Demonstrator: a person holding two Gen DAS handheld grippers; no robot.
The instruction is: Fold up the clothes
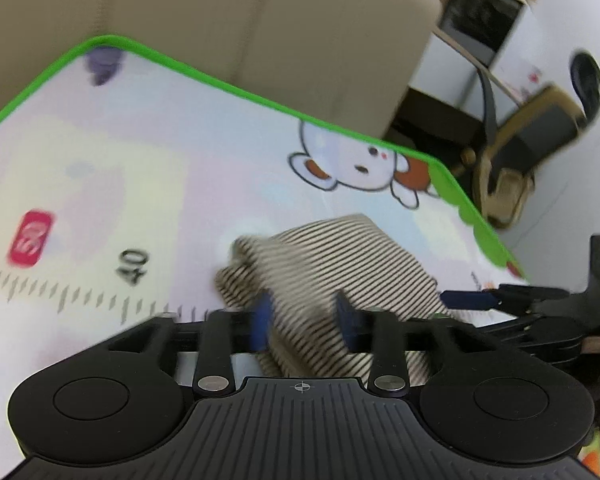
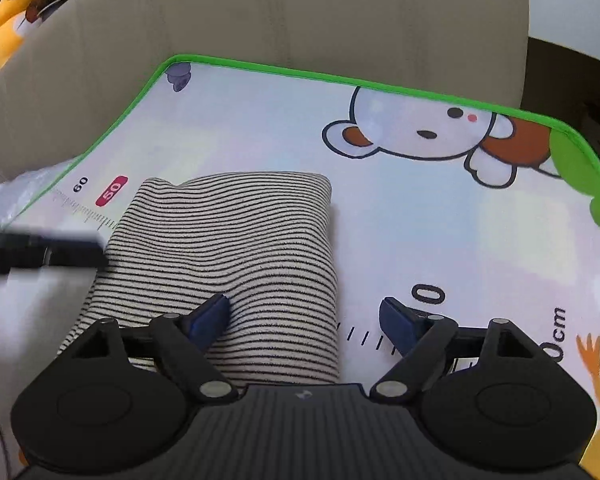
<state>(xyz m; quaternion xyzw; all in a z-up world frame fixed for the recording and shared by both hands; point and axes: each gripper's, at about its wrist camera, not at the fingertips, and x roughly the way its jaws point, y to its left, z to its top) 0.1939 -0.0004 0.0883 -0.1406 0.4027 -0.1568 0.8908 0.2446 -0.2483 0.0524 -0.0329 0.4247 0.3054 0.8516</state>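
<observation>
A folded cream garment with thin black stripes (image 2: 236,264) lies on a cartoon play mat (image 2: 440,232). My right gripper (image 2: 306,320) is open; its left blue finger (image 2: 210,316) rests on the garment's near end and its right finger (image 2: 398,322) is over the mat beside the edge. In the left wrist view the garment (image 1: 340,264) is blurred; my left gripper (image 1: 306,316) has its blue fingers (image 1: 262,320) on either side of a raised fold of the cloth, apparently pinching it. The left gripper's tip also shows in the right wrist view (image 2: 60,250) at the garment's left edge.
The mat has a green border (image 2: 340,80), a white bear drawing (image 2: 420,128) and a ruler print. A beige sofa (image 2: 300,12) rises behind it. A yellow plush toy (image 2: 4,24) sits at far left. A chair and furniture (image 1: 532,136) stand to the right.
</observation>
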